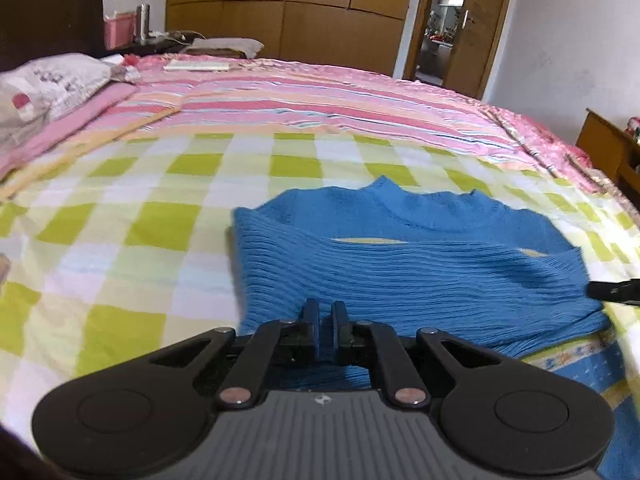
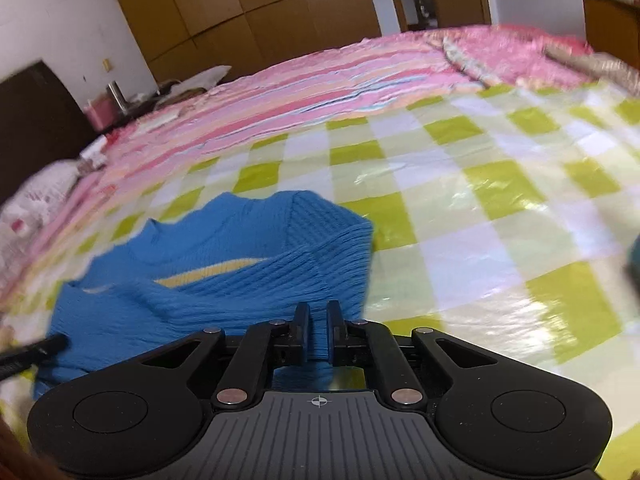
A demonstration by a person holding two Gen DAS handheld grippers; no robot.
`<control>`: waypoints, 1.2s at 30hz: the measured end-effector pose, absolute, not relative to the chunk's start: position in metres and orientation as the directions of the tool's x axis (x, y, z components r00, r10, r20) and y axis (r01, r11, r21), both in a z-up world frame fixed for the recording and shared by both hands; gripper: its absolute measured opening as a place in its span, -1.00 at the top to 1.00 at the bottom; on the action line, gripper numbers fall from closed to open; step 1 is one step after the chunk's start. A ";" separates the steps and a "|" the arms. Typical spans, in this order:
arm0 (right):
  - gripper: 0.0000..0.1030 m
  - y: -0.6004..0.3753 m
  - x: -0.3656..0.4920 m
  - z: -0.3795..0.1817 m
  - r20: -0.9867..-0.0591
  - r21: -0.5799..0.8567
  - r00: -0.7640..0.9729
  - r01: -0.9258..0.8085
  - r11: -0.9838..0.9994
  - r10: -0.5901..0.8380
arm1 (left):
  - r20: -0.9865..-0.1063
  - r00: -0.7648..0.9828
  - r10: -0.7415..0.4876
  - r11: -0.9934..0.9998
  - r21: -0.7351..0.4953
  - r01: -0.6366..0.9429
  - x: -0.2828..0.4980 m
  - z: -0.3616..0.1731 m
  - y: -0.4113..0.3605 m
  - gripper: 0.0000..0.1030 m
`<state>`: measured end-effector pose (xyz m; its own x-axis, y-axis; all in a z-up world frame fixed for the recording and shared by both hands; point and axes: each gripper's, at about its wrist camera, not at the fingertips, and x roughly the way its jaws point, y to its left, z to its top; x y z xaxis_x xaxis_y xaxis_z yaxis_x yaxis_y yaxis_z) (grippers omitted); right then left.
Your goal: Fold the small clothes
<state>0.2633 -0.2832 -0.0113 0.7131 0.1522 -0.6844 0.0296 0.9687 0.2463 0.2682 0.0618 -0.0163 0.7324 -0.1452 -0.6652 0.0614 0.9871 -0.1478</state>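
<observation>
I had my left gripper (image 1: 325,307) and right gripper (image 2: 318,309) each clamped on the blue ribbed sweater (image 1: 420,248) over the checked bedsheet (image 1: 160,216).

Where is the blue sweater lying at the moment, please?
The blue sweater lies on the green-checked sheet of the bed, just ahead of both grippers, with the pink striped blanket beyond it.
</observation>
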 end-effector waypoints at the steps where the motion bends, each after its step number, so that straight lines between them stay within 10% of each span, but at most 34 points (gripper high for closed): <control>1: 0.70 -0.282 0.259 -0.009 -0.688 0.226 0.713 0.030 0.974 0.138 | -0.666 0.733 -0.139 0.988 -0.148 0.053 0.265 -0.015 0.065 0.70; 18: 0.47 -0.280 0.047 -0.003 -0.756 0.356 0.567 -0.066 0.932 0.328 | -0.742 0.627 -0.236 0.971 -0.208 0.119 0.080 -0.015 0.112 0.66; 36: 0.45 -0.283 0.014 -0.019 -0.748 0.465 0.511 -0.052 0.884 0.423 | -0.756 0.574 -0.313 0.946 -0.303 0.115 0.050 -0.026 0.117 0.60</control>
